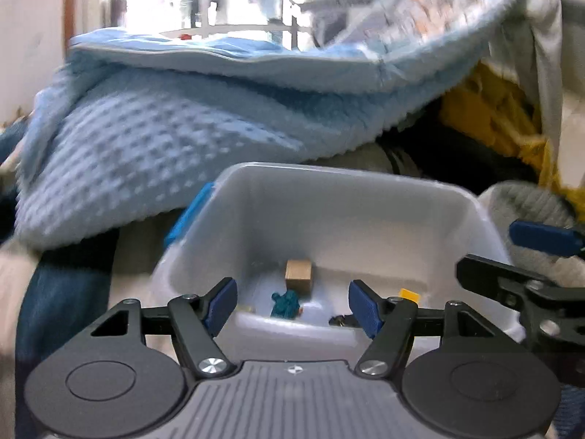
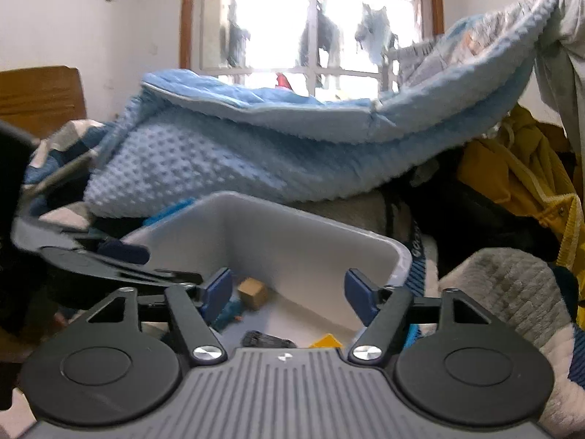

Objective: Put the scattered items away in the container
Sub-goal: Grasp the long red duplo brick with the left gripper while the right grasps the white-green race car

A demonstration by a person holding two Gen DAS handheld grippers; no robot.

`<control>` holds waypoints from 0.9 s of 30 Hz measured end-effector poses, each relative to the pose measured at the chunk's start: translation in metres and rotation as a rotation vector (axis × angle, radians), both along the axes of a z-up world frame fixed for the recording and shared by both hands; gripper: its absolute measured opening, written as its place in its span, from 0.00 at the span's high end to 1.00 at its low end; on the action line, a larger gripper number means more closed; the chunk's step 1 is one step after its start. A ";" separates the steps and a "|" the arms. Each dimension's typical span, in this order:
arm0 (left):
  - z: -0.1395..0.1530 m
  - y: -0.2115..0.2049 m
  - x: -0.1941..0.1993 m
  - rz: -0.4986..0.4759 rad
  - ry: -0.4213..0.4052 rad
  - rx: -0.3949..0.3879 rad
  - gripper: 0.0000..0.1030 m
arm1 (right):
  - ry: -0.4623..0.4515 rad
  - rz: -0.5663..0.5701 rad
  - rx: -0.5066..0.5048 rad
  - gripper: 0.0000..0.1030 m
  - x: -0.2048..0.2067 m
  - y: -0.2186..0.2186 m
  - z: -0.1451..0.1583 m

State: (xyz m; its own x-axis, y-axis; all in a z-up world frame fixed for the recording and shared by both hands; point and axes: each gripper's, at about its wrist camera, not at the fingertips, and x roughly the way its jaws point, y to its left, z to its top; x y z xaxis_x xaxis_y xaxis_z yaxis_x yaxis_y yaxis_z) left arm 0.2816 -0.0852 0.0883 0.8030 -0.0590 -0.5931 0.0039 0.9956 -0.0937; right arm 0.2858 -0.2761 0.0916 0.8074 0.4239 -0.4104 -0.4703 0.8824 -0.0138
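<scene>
- Behind the white container, I see a blue blanket heaped below a window.
- In the container: wooden block, teal toy, yellow piece.
- Over the container, my left gripper and right gripper are released, empty.

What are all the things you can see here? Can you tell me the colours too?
container: one, white, in the middle, open on top
wooden block: one, light brown, inside the container
teal toy: one, blue-green, inside, just in front of the block
yellow piece: one, yellow, inside the container
dark toy: one, black, inside, too blurred to name
blanket: one, light blue, bumpy, piled behind the container
yellow cloth: one, heaped at the right
window: one, bright, behind the blanket
left gripper: one, black with blue pads, open over the container
right gripper: one, same colours, open over the container
</scene>
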 end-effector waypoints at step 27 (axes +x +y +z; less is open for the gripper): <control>-0.115 0.169 -0.151 0.083 0.130 0.211 0.23 | 0.178 0.353 -0.051 0.26 -0.104 0.122 -0.095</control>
